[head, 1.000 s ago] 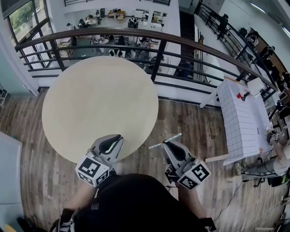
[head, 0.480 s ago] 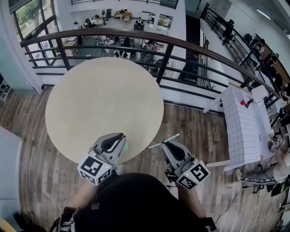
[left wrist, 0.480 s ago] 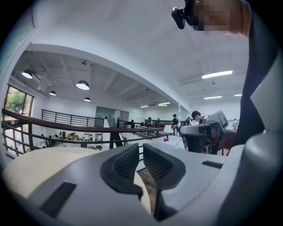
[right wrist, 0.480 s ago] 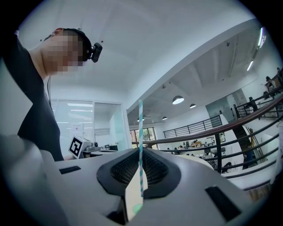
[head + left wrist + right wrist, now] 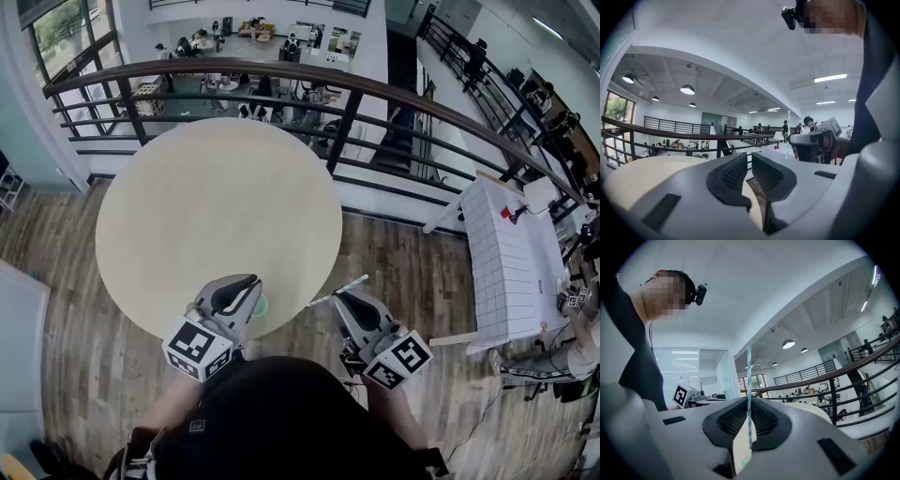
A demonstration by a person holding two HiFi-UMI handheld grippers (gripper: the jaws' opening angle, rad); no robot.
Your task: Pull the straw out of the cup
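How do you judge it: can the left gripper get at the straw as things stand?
Probably yes. The straw is held in open air by the right gripper, and the left gripper is beside it with nothing between them. Its jaws stand close together, so they must open first.

Only a green sliver (image 5: 259,305) shows beside the left hand-held gripper (image 5: 249,285) at the round counter's (image 5: 187,206) near edge, too little to tell whether it is the cup. The straw's (image 5: 359,280) middle is hidden in the jaws of the right hand-held gripper (image 5: 339,295). The person's torso (image 5: 272,422) is cut off by the bottom edge. Figures (image 5: 202,39) beyond the railing (image 5: 234,66) are too small to make out.
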